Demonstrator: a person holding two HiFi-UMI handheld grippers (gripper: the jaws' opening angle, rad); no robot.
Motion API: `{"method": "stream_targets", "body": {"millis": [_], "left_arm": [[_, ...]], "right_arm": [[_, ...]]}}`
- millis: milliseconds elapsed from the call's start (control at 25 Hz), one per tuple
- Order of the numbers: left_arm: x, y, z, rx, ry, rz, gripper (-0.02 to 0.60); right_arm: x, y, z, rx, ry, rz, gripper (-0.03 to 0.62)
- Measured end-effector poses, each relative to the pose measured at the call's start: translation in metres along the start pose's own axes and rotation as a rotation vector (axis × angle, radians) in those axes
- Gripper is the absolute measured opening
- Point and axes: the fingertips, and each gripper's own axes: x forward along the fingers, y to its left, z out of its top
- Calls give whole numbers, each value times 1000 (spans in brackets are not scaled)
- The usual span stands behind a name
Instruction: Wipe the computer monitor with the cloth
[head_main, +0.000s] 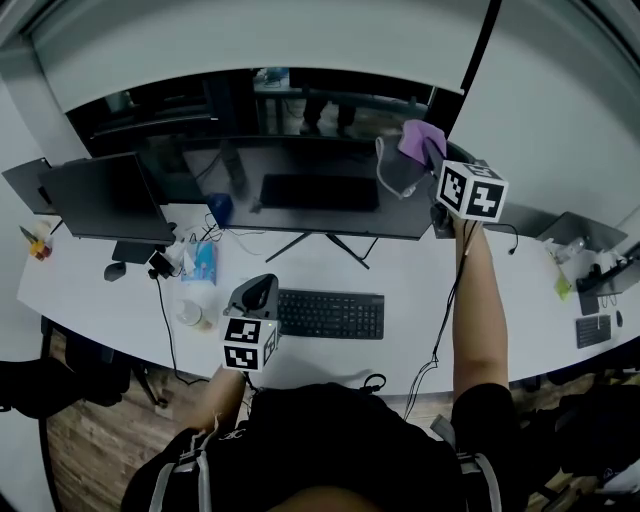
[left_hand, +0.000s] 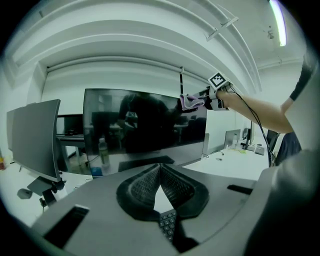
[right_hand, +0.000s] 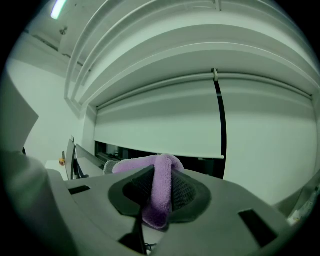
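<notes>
A wide black monitor (head_main: 300, 185) stands at the back of the white desk (head_main: 420, 270); the left gripper view shows its dark screen (left_hand: 145, 127) too. My right gripper (head_main: 432, 152) is raised at the monitor's top right corner, shut on a purple cloth (head_main: 420, 138). The cloth (right_hand: 161, 192) is pinched between the jaws in the right gripper view and folds over their tips. From the left gripper view the cloth (left_hand: 190, 102) sits at the screen's upper right edge. My left gripper (head_main: 258, 298) rests low over the desk left of the keyboard, its pads (left_hand: 161, 186) pressed together and empty.
A black keyboard (head_main: 330, 314) lies in front of the monitor. A second monitor (head_main: 105, 198) stands at the left, with a tissue pack (head_main: 203, 263), a cup (head_main: 190, 314) and cables beside it. Another keyboard (head_main: 595, 329) and small items lie at the far right.
</notes>
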Motion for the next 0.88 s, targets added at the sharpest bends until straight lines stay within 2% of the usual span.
{"method": "stream_targets", "body": {"millis": [400, 880], "left_arm": [[-2, -27, -26, -28, 21, 24, 14], [-6, -19, -22, -26, 22, 58, 14]], "right_arm": [[-23, -42, -6, 6, -36, -56, 97], [-32, -62, -5, 44, -73, -103, 97]]}}
